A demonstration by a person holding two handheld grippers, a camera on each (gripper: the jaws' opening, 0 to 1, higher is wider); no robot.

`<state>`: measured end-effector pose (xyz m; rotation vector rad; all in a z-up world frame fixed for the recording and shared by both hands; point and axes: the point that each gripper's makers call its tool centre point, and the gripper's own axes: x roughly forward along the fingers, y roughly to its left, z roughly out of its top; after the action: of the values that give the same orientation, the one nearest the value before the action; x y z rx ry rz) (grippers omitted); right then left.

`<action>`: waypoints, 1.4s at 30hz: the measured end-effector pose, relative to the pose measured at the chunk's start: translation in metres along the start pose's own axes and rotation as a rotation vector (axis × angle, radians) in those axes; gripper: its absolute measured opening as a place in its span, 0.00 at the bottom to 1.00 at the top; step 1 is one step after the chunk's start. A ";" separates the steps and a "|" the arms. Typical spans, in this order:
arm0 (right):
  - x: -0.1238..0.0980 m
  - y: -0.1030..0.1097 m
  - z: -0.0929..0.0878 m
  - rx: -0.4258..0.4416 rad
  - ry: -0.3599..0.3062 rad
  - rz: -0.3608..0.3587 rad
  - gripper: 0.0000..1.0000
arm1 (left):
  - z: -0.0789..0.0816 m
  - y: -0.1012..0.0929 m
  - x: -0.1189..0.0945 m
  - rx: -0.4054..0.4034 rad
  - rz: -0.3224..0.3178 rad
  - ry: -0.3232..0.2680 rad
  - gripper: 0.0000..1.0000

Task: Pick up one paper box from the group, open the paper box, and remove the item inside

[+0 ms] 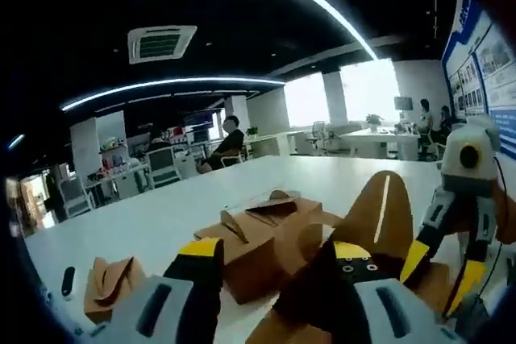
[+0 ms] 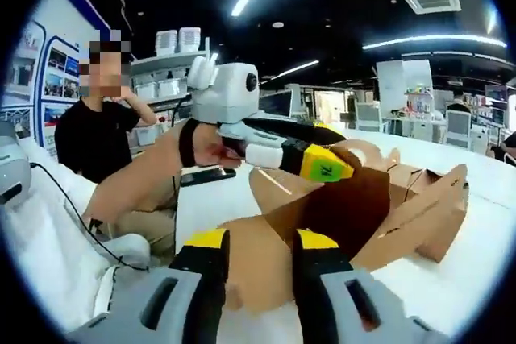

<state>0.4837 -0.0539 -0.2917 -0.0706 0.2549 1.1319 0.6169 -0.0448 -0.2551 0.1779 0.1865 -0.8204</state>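
Note:
An opened brown paper box (image 2: 367,207) is held up between both grippers, its flaps spread. My right gripper (image 2: 260,241) is shut on a cardboard wall of this box (image 2: 260,267), which fills the gap between its yellow-tipped fingers. My left gripper (image 1: 274,251) stands open, and the box's tall flap (image 1: 379,211) rises just behind its right finger. In the right gripper view the left gripper (image 2: 326,155) reaches in from the left to the box's top edge. In the left gripper view the right gripper (image 1: 442,273) shows at the right. More closed paper boxes (image 1: 262,235) lie on the white table (image 1: 153,219).
One small paper box (image 1: 109,283) lies near the table's left edge, beside a dark remote-like object (image 1: 68,281). A person in black (image 2: 97,138) sits close on the left of the right gripper view. Office chairs and desks stand beyond the table.

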 end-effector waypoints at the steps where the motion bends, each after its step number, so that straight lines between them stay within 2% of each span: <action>1: 0.000 0.001 0.000 -0.003 0.001 0.000 0.31 | 0.000 -0.001 0.002 -0.019 -0.015 -0.001 0.52; 5: -0.002 0.003 -0.001 0.012 0.011 0.009 0.29 | 0.005 0.002 0.010 -0.110 -0.041 -0.009 0.52; 8: -0.001 0.002 -0.001 0.011 0.006 0.012 0.29 | -0.001 0.010 0.022 -0.112 -0.023 0.033 0.53; 12: 0.000 -0.005 0.001 0.047 -0.004 0.006 0.26 | -0.006 0.006 0.028 -0.153 -0.037 0.040 0.54; 13: 0.000 -0.007 0.002 0.062 -0.009 0.005 0.25 | -0.006 0.002 0.029 -0.180 -0.059 0.036 0.54; 15: -0.001 -0.008 0.002 0.073 -0.013 0.012 0.24 | 0.002 -0.007 0.029 -0.237 -0.123 -0.006 0.51; 17: 0.000 -0.008 0.002 0.051 -0.012 0.011 0.25 | 0.018 -0.020 0.025 -0.321 -0.246 -0.072 0.43; 19: 0.000 -0.006 0.001 0.024 -0.005 0.015 0.25 | 0.020 -0.028 0.024 -0.347 -0.299 -0.063 0.35; 20: 0.000 -0.006 0.001 0.020 -0.001 0.017 0.26 | 0.015 -0.032 0.025 -0.310 -0.319 -0.028 0.36; 21: -0.001 -0.005 0.000 0.015 0.005 0.019 0.26 | 0.008 -0.030 0.027 -0.288 -0.307 0.018 0.38; 23: -0.002 -0.007 -0.001 -0.004 0.020 0.013 0.26 | 0.000 -0.027 0.030 -0.222 -0.293 0.056 0.39; 24: -0.002 -0.007 -0.001 -0.007 0.023 0.013 0.26 | -0.007 -0.027 0.031 -0.219 -0.294 0.098 0.39; 26: -0.003 -0.007 -0.002 -0.004 0.024 0.020 0.26 | -0.013 -0.024 0.035 -0.227 -0.295 0.111 0.32; 28: -0.004 -0.007 -0.002 0.002 0.021 0.025 0.26 | -0.017 -0.025 0.036 -0.293 -0.304 0.125 0.24; 32: -0.007 -0.007 -0.003 -0.002 0.022 0.028 0.26 | -0.017 -0.039 0.031 -0.418 -0.406 0.163 0.14; 35: -0.014 -0.009 -0.004 -0.004 0.029 0.024 0.28 | -0.021 -0.044 0.024 -0.456 -0.437 0.219 0.08; 37: -0.019 -0.012 -0.006 -0.002 0.038 0.021 0.29 | -0.024 -0.055 0.014 -0.544 -0.501 0.291 0.05; 38: -0.021 -0.012 -0.007 0.000 0.044 0.022 0.29 | -0.026 -0.057 0.012 -0.564 -0.507 0.314 0.04; 39: -0.023 -0.009 -0.012 0.023 0.066 0.042 0.29 | -0.025 -0.058 0.013 -0.596 -0.516 0.307 0.04; 40: -0.023 -0.007 -0.009 0.011 0.038 0.054 0.29 | -0.024 -0.061 0.013 -0.628 -0.533 0.300 0.04; 42: -0.022 -0.003 -0.011 0.025 0.039 0.070 0.29 | -0.026 -0.067 0.013 -0.687 -0.569 0.293 0.04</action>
<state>0.4756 -0.0767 -0.2968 -0.0622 0.3086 1.1979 0.5735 -0.0926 -0.2890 -0.4261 0.8057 -1.2427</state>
